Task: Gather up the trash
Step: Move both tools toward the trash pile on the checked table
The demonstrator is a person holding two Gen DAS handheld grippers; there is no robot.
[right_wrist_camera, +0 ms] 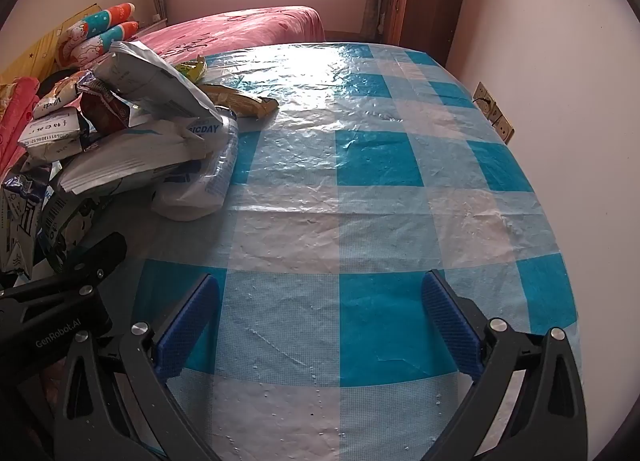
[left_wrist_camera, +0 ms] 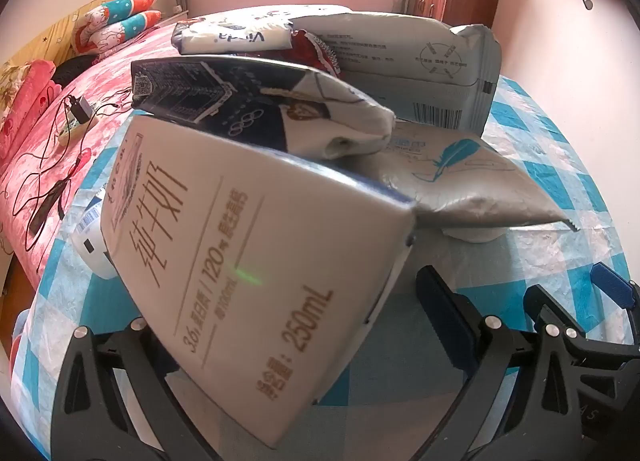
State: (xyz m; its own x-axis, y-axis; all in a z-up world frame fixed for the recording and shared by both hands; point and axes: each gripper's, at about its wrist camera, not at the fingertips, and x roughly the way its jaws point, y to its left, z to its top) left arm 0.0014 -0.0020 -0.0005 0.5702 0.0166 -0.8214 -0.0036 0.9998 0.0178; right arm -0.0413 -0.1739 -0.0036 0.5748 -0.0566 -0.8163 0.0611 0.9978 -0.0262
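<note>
Trash pile (right_wrist_camera: 132,133) heaped left of the empty, wide-open right hand-held gripper (right_wrist_camera: 320,321); milk carton (left_wrist_camera: 256,261) between the spread left hand-held gripper (left_wrist_camera: 256,341) jaws, ungrasped; removal outstanding.

Milk carton (left_wrist_camera: 256,269) between open gripper (left_wrist_camera: 280,325) fingers

Black tool (right_wrist_camera: 320,321), ribbed blue pads (right_wrist_camera: 188,325), silver screws
</note>
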